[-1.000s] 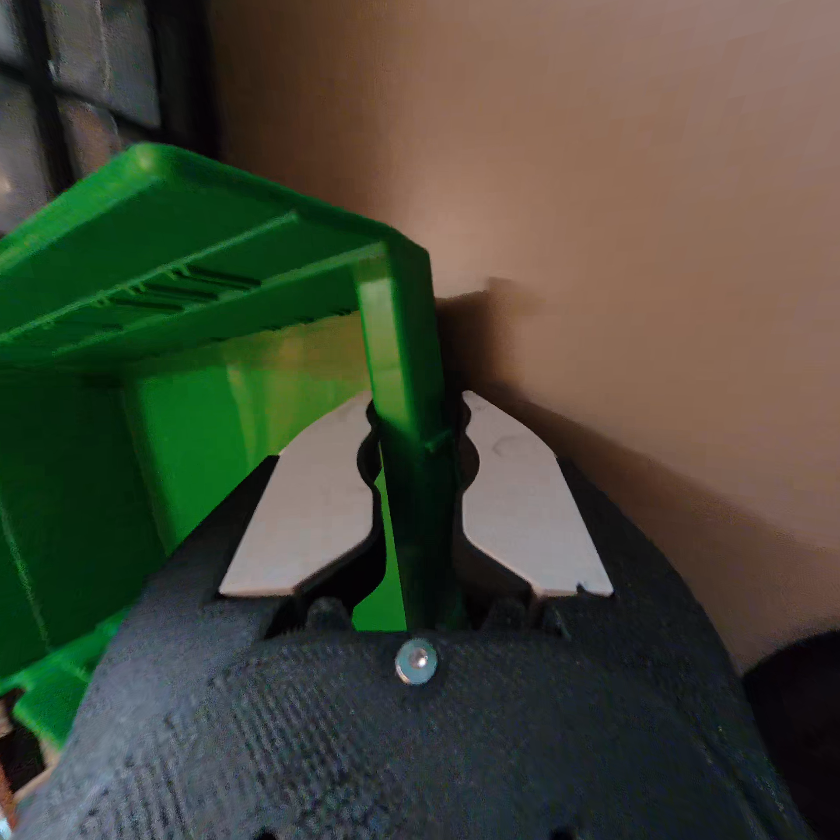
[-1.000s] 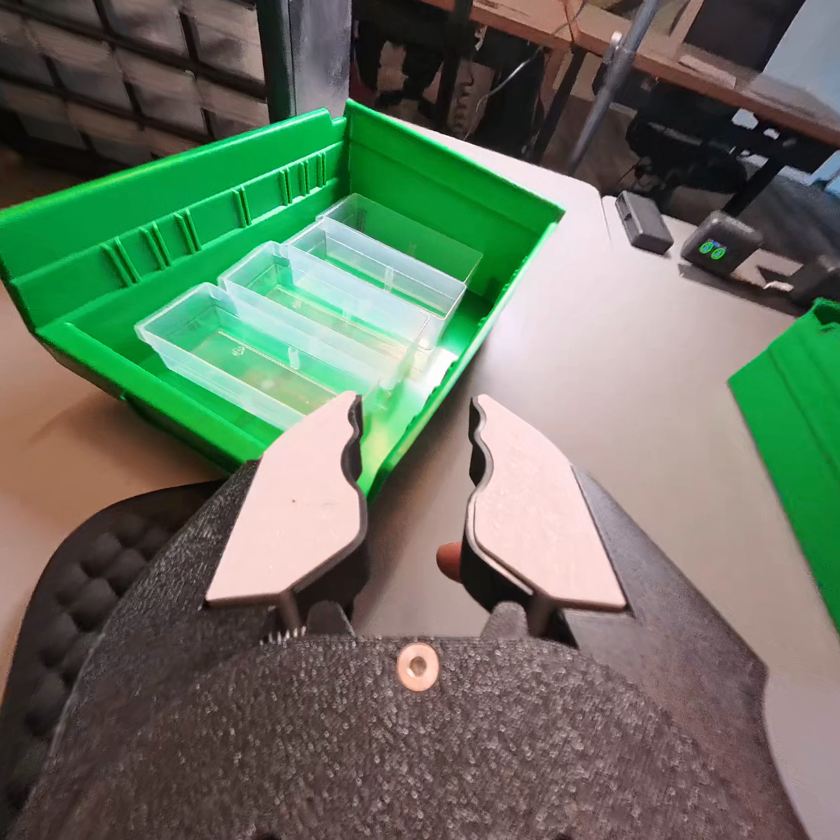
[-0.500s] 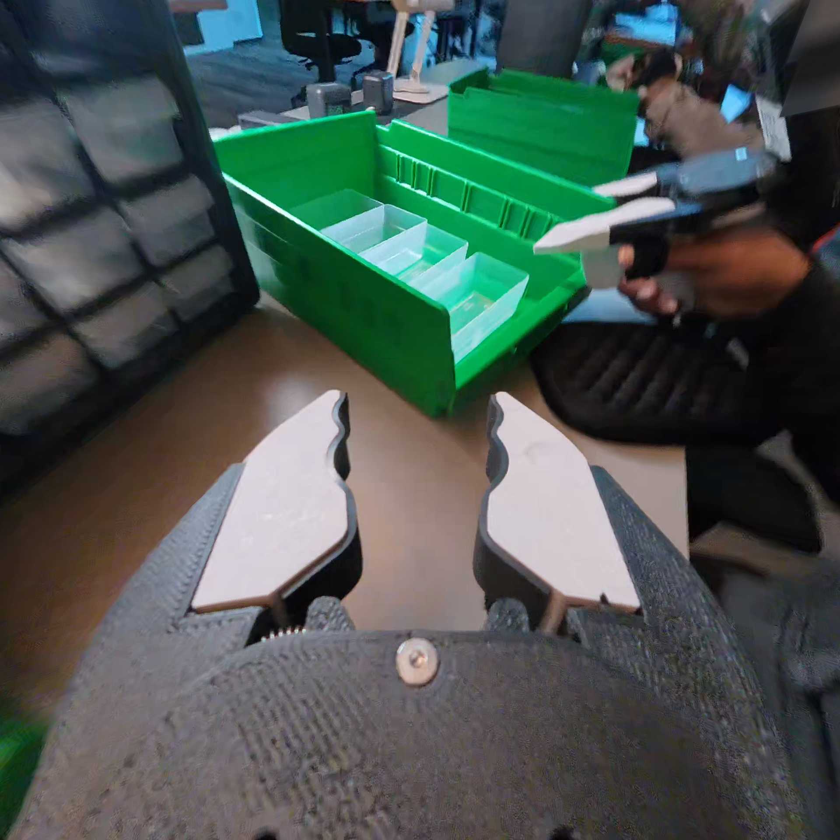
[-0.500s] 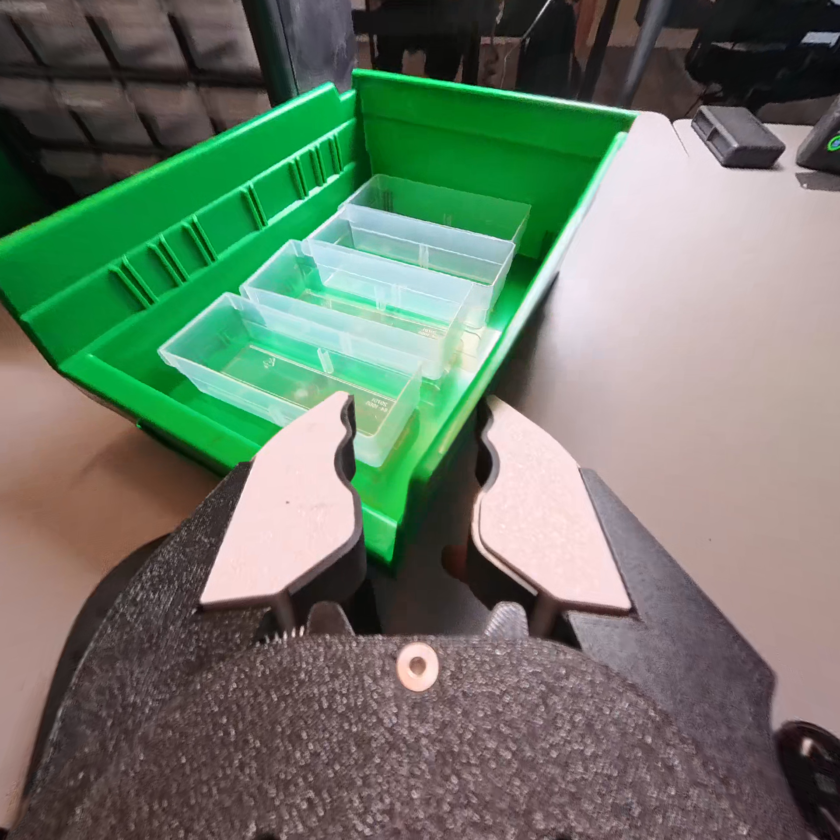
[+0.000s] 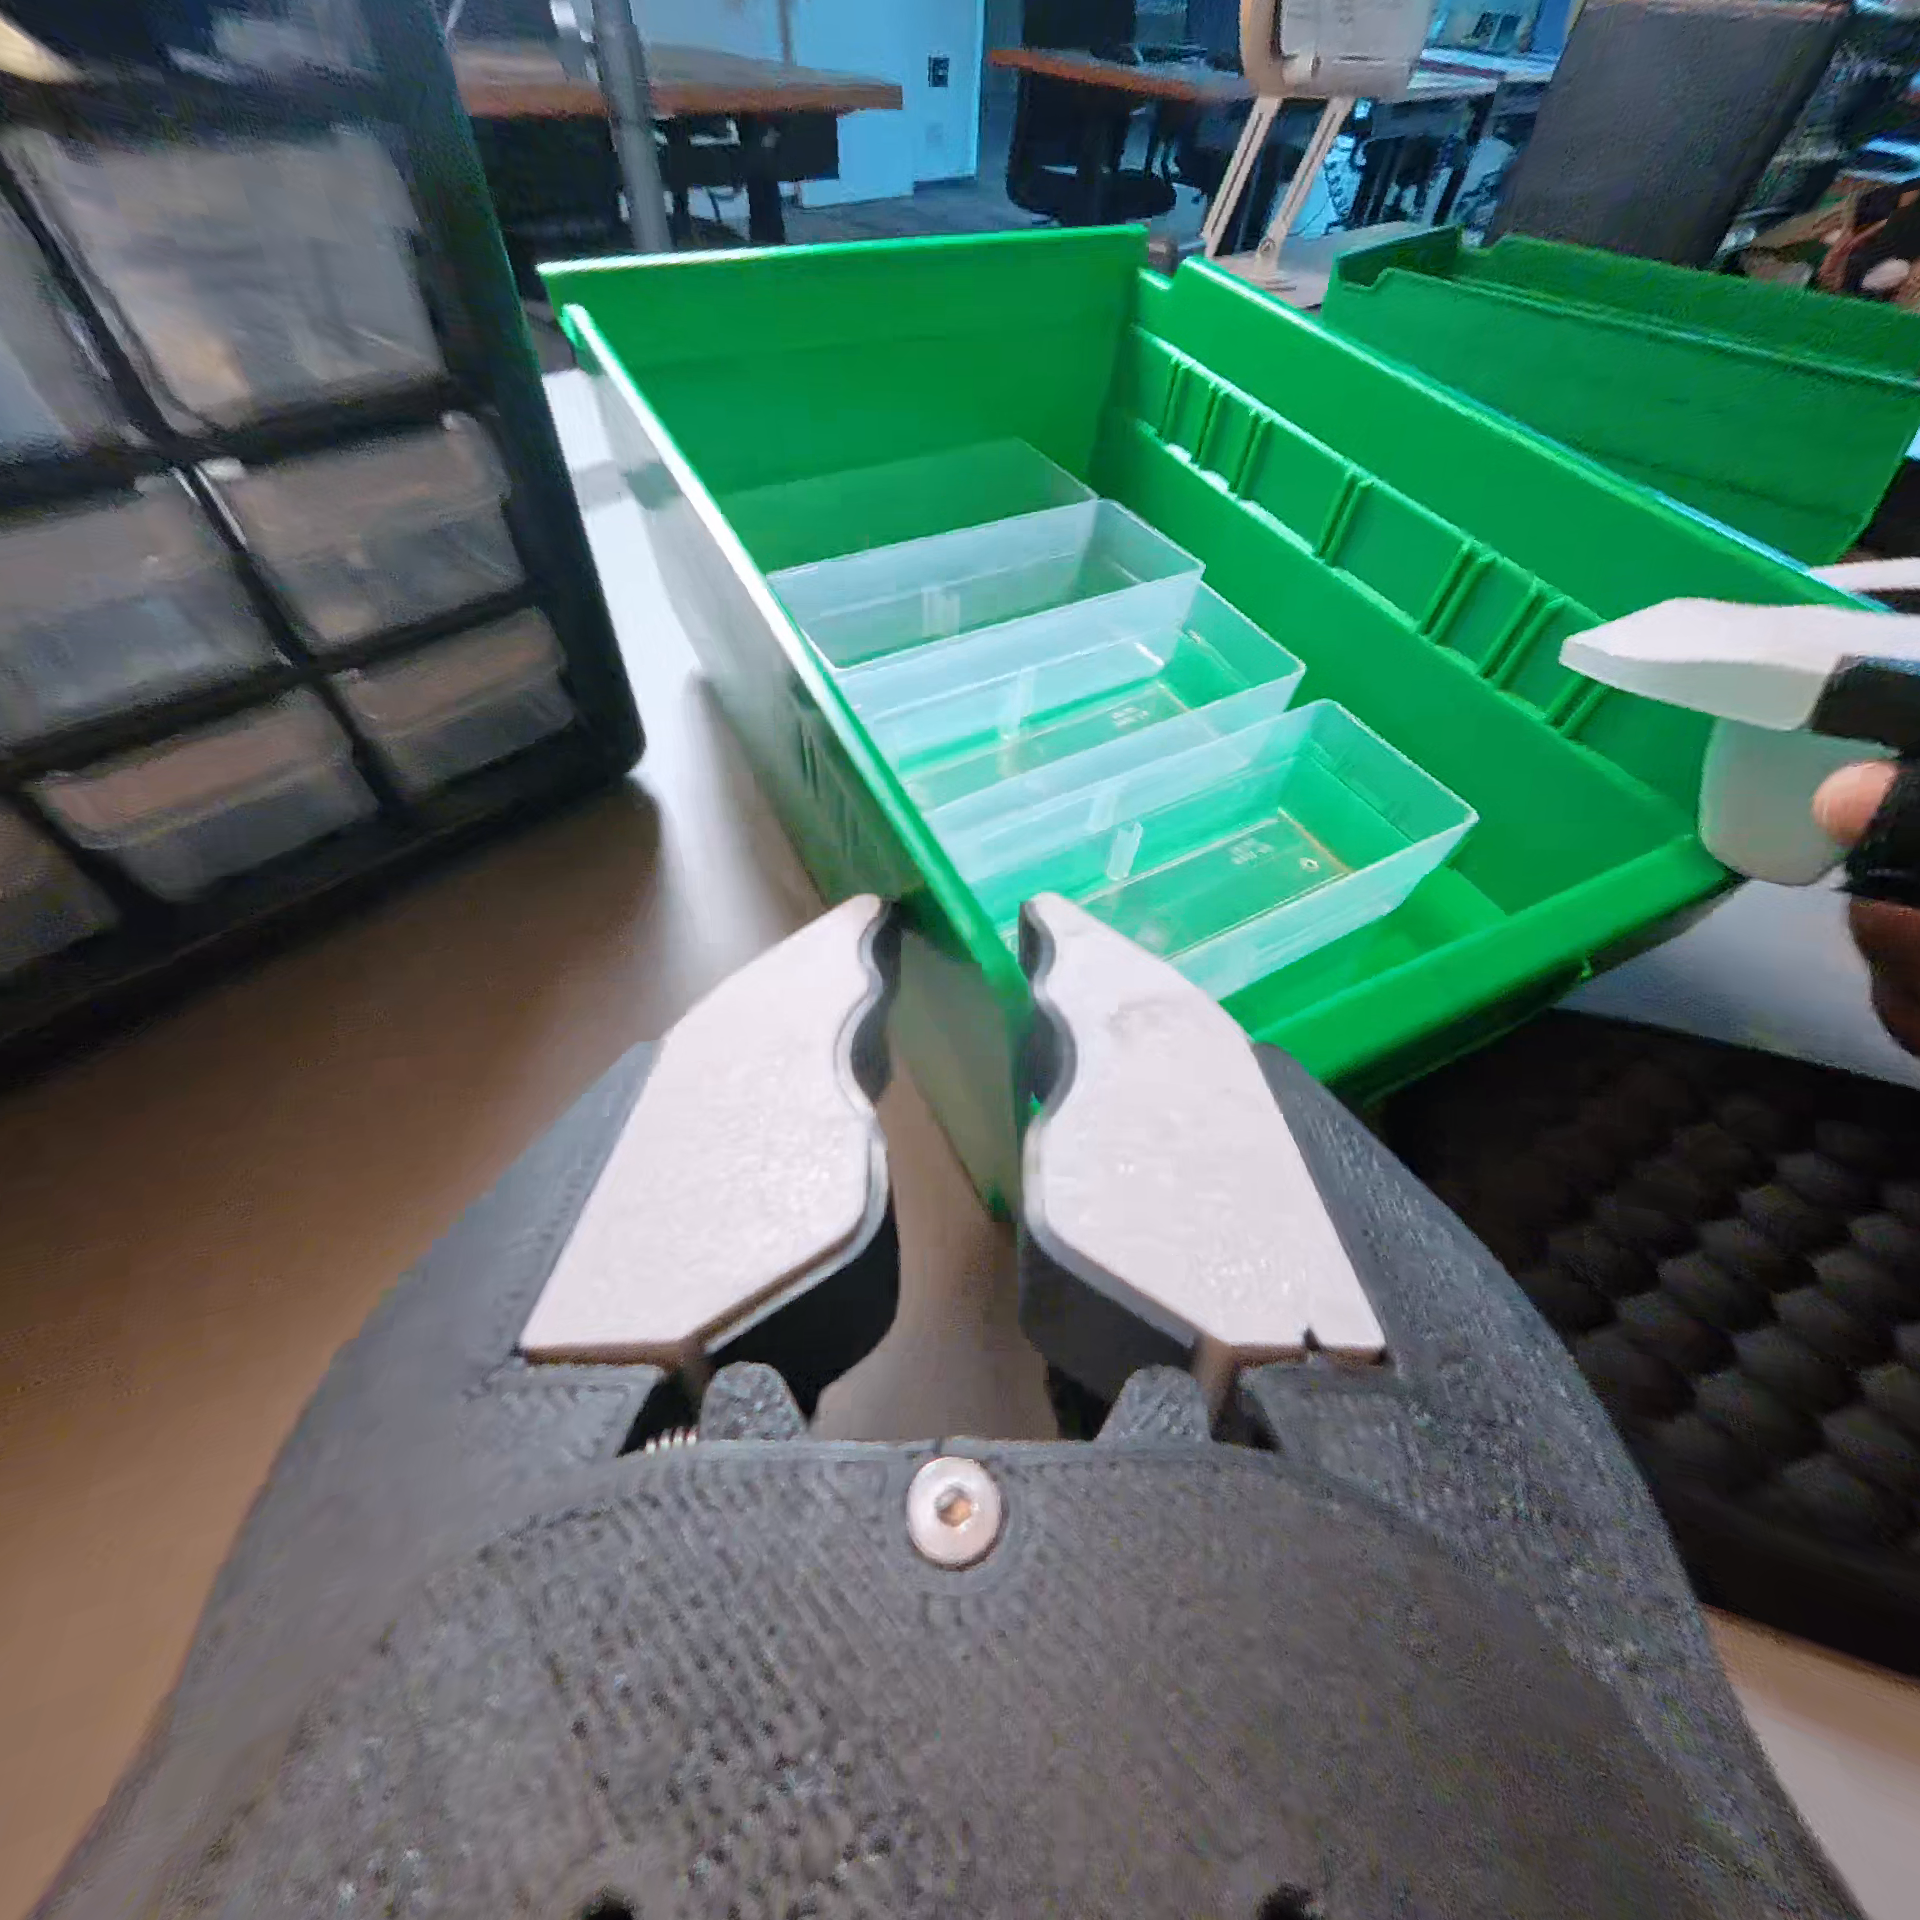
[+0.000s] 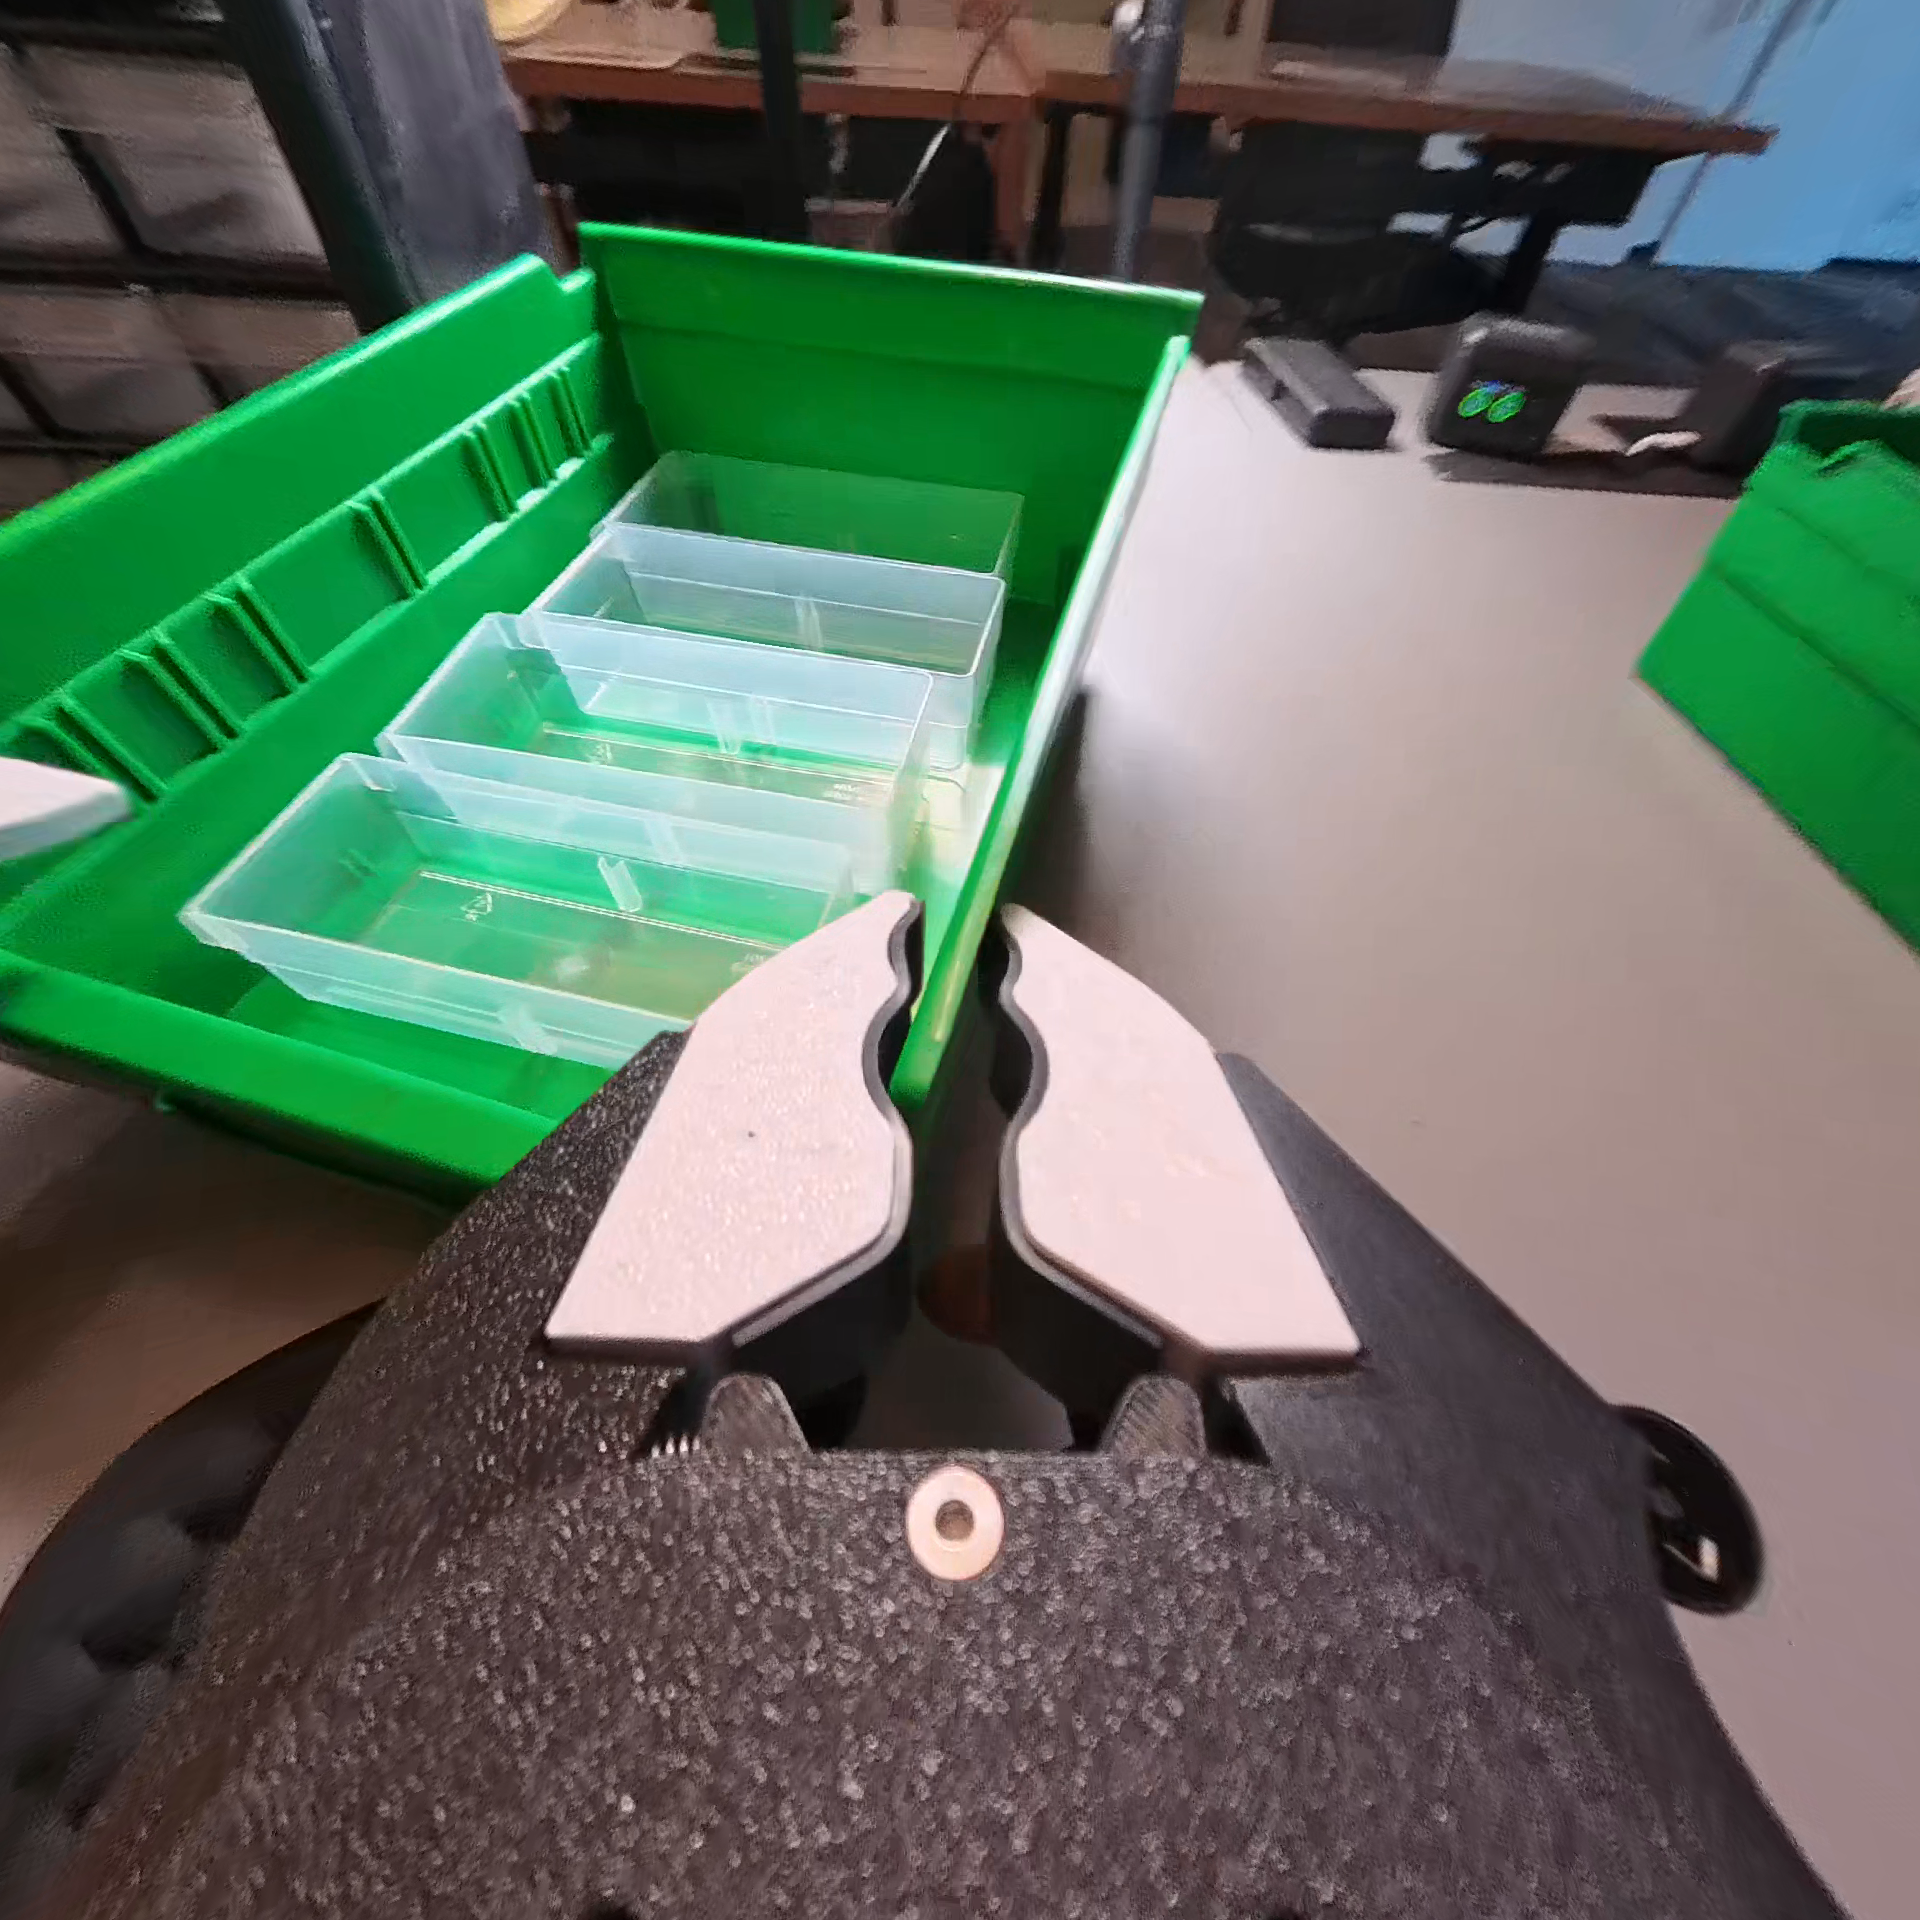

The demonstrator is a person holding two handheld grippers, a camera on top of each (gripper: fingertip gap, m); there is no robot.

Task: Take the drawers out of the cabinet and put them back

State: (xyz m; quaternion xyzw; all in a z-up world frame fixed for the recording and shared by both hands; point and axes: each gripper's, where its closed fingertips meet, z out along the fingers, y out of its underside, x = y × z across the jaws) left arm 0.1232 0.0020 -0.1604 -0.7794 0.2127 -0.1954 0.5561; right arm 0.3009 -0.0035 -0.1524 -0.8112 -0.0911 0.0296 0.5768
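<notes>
A green bin (image 5: 1351, 499) stands on the table and holds several clear plastic drawers (image 5: 1226, 831) in a row. My left gripper (image 5: 956, 920) is closed on the bin's left wall near the front corner. The black cabinet (image 5: 260, 520) with translucent drawers stands to its left. In the right wrist view my right gripper (image 6: 961, 920) is closed on the right wall of the same bin (image 6: 883, 343), beside the clear drawers (image 6: 499, 904). The right gripper also shows at the right edge of the left wrist view (image 5: 1714, 665).
A second green bin (image 5: 1662, 364) sits behind and to the right, also in the right wrist view (image 6: 1818, 644). A black foam mat (image 5: 1662, 1299) lies in front of the bin. Small black devices (image 6: 1496, 400) sit at the far table edge.
My left gripper let go of another green wall, swung to this bin and closed on its left wall. My right gripper moved forward and closed on the right wall.
</notes>
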